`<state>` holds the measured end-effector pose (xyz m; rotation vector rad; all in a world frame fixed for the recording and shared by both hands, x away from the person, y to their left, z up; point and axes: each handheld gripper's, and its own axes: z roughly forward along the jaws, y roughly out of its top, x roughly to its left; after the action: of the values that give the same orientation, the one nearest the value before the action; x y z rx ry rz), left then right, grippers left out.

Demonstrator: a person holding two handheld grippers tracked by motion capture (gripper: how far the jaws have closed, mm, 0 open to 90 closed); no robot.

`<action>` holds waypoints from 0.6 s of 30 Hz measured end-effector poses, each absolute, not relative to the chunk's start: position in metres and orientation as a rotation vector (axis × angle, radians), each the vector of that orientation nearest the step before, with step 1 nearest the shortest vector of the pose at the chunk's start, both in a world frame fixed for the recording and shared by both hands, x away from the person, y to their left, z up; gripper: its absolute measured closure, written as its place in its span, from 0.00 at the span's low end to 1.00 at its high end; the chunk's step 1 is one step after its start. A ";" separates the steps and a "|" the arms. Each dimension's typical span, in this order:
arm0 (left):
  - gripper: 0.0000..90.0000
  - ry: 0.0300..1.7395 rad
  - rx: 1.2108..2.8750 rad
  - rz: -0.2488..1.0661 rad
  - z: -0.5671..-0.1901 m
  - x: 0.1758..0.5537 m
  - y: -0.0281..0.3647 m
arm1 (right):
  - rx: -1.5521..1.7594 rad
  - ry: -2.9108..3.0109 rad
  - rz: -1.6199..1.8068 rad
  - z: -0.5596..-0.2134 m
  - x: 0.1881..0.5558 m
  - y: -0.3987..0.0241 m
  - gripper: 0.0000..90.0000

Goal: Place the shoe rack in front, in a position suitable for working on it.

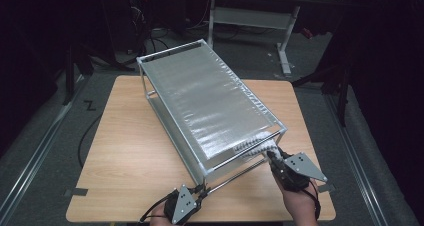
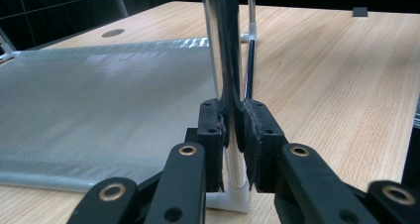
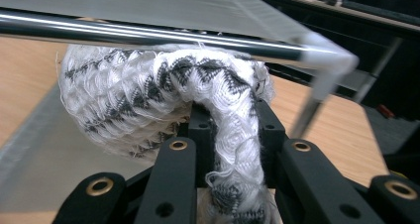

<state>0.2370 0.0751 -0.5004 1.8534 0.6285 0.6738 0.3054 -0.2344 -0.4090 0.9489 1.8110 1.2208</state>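
A two-shelf metal rack [image 1: 210, 101] with silvery fabric shelves stands slantwise on the wooden table [image 1: 125, 151]. My left gripper [image 1: 201, 190] sits at the rack's near corner, shut on the chrome upright post [image 2: 218, 45]; its own view shows the pads of the left gripper [image 2: 232, 120] squeezing that post just above the white plastic foot [image 2: 233, 199]. My right gripper [image 1: 272, 157] is at the rack's right front corner, shut on a white-and-black knitted cloth [image 1: 255, 145]. In the right gripper view the cloth [image 3: 129, 95] bulges just under the top front rail [image 3: 148, 33], between the jaws of the right gripper [image 3: 230, 115].
The lower shelf [image 2: 99, 100] stretches left of the held post. Bare tabletop [image 2: 337, 75] lies to the right of it. A white desk frame [image 1: 250, 16] stands on the dark floor beyond the table. The table's near edge runs close below both hands.
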 end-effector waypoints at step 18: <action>0.87 0.619 1.866 0.684 -0.500 0.238 0.075 | 0.708 1.998 1.374 -0.405 0.259 -0.168 0.85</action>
<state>0.2375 0.0751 -0.4997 1.8663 0.6189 0.6841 0.2590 -0.1682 -0.4054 0.7083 1.9984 1.3742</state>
